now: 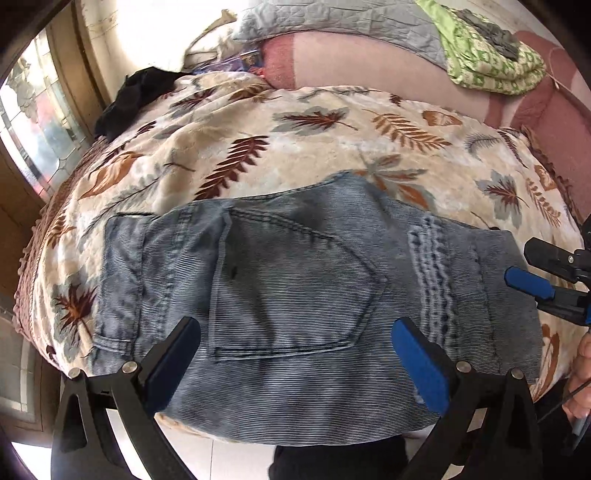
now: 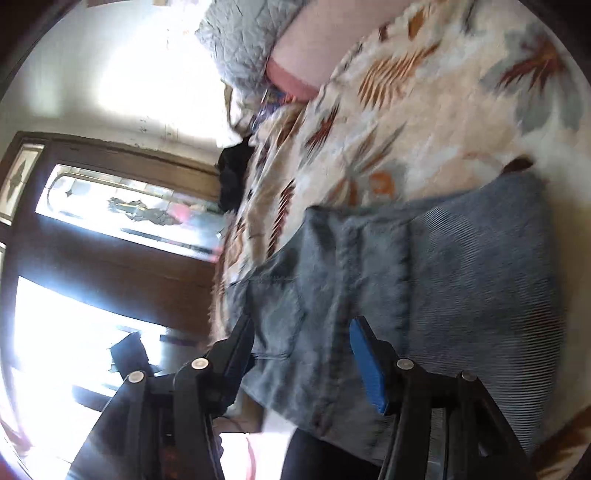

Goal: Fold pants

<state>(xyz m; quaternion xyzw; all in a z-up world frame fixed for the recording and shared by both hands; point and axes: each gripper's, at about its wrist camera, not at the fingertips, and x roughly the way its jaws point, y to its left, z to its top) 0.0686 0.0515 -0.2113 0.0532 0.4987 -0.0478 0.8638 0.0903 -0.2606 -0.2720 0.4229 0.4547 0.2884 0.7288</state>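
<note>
Folded blue-grey jeans (image 1: 295, 295) lie on the leaf-print blanket (image 1: 295, 140) at the bed's near edge, back pocket up, hanging a little over the edge. My left gripper (image 1: 295, 354) is open above the jeans' near part, its fingers either side of the pocket, holding nothing. My right gripper (image 1: 532, 269) shows at the jeans' right end, jaws apart. In the right wrist view the jeans (image 2: 443, 277) lie rolled sideways and my right gripper (image 2: 301, 350) is open over their edge, empty.
A black garment (image 1: 136, 99) lies at the blanket's far left corner. A grey quilt (image 1: 332, 22) and a folded green cloth (image 1: 491, 62) sit on the pink sofa back (image 1: 351, 62). A wooden door with glass (image 2: 110, 229) stands beside the bed. Pale floor (image 1: 221, 458) lies below the edge.
</note>
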